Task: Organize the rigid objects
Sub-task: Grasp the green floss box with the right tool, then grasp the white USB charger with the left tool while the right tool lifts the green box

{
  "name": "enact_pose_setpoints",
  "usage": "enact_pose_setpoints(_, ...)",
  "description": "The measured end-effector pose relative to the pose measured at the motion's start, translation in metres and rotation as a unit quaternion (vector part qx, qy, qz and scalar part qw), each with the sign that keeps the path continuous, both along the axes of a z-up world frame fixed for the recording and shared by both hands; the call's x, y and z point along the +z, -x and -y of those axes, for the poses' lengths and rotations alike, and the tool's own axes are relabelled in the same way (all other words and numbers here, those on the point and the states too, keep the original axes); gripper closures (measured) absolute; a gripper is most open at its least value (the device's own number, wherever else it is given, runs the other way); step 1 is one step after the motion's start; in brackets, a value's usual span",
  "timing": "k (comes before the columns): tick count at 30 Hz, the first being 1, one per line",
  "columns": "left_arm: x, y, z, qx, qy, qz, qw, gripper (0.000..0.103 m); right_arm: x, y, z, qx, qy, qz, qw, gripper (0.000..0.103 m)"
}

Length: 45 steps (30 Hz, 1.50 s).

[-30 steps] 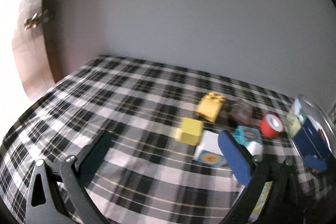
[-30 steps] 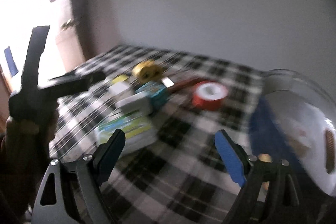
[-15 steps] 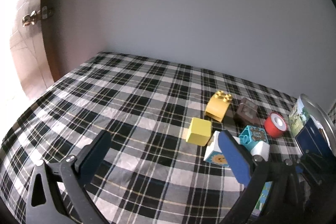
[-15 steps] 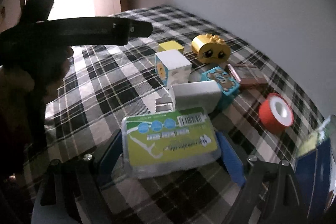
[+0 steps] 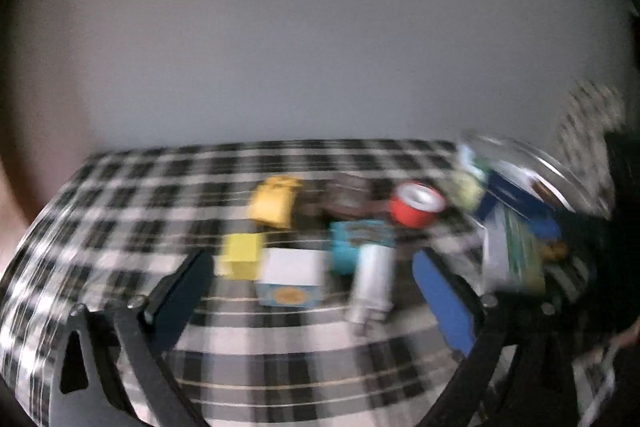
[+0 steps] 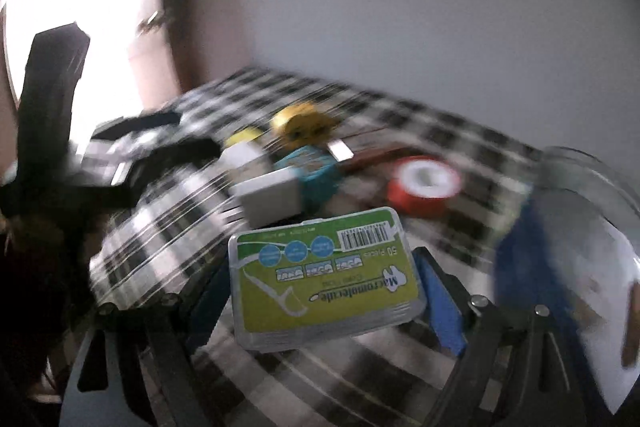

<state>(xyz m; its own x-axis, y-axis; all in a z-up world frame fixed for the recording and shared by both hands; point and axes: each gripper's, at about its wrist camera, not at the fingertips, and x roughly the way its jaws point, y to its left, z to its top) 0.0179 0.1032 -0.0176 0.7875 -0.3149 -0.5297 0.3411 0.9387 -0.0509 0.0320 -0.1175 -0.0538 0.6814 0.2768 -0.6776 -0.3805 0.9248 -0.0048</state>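
Observation:
My right gripper (image 6: pixel 324 303) is shut on a clear box of dental floss picks with a green label (image 6: pixel 326 275) and holds it above the checked cloth. The box also shows at the right of the left wrist view (image 5: pixel 514 255). My left gripper (image 5: pixel 312 291) is open and empty, just in front of a white block (image 5: pixel 292 277). Near it lie a yellow cube (image 5: pixel 240 259), a white charger (image 5: pixel 372 279), a teal block (image 5: pixel 356 241), a yellow toy (image 5: pixel 274 205), a brown block (image 5: pixel 348 197) and a red tape roll (image 5: pixel 416 205).
A clear round container (image 6: pixel 580 247) with a blue and white box inside stands at the right, also in the left wrist view (image 5: pixel 532 183). The checked cloth (image 5: pixel 120 211) ends at a grey wall behind. A door is at the far left. Both views are blurred.
My right gripper has closed on the floss box and lifted it off the cloth. My left gripper has swung right, toward the cluster of blocks.

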Motion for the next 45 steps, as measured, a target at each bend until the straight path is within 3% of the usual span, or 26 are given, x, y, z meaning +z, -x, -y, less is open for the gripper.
enact_pose_setpoints(2,-0.001,-0.001,0.015,-0.029,-0.012,-0.006,0.9995,0.011,0.008,0.005,0.016,-0.038,0.002,0.033,0.999,0.015)
enact_pose_setpoints(5,-0.007,-0.010,0.032,-0.043,-0.027,-0.036,0.9980,0.030,0.016,0.004,0.028,-0.068,-0.016,0.049,0.996,0.015)
enact_pose_setpoints(10,-0.016,-0.020,0.051,-0.062,-0.034,-0.083,0.9940,0.046,0.022,0.004,0.034,-0.079,-0.023,0.056,0.995,0.015)
enact_pose_setpoints(14,-0.027,-0.032,0.056,-0.061,-0.036,-0.132,0.9887,0.071,0.022,0.005,0.036,-0.079,-0.031,0.057,0.995,0.015)
enact_pose_setpoints(16,-0.034,-0.040,0.050,-0.050,-0.027,-0.162,0.9851,0.071,0.022,0.008,0.037,-0.080,-0.032,0.057,0.995,0.015)
enact_pose_setpoints(18,-0.033,-0.040,0.046,-0.048,-0.012,-0.165,0.9851,0.073,0.021,0.007,0.036,-0.081,-0.031,0.056,0.995,0.015)
enact_pose_setpoints(21,-0.032,-0.038,0.049,-0.036,-0.025,-0.162,0.9859,0.082,0.019,0.007,0.034,-0.084,-0.025,0.056,0.995,0.015)
enact_pose_setpoints(27,-0.031,-0.034,0.047,-0.027,-0.005,-0.161,0.9866,0.083,0.021,0.009,0.037,-0.093,-0.025,0.068,0.993,0.015)
enact_pose_setpoints(37,-0.012,-0.014,0.039,-0.006,0.039,-0.098,0.9944,0.083,0.046,0.025,0.058,-0.108,-0.088,0.121,0.983,0.015)
enact_pose_setpoints(45,-0.002,-0.004,0.054,-0.007,0.060,-0.058,0.9965,0.083,0.057,0.034,0.065,-0.140,-0.076,0.159,0.974,0.015)
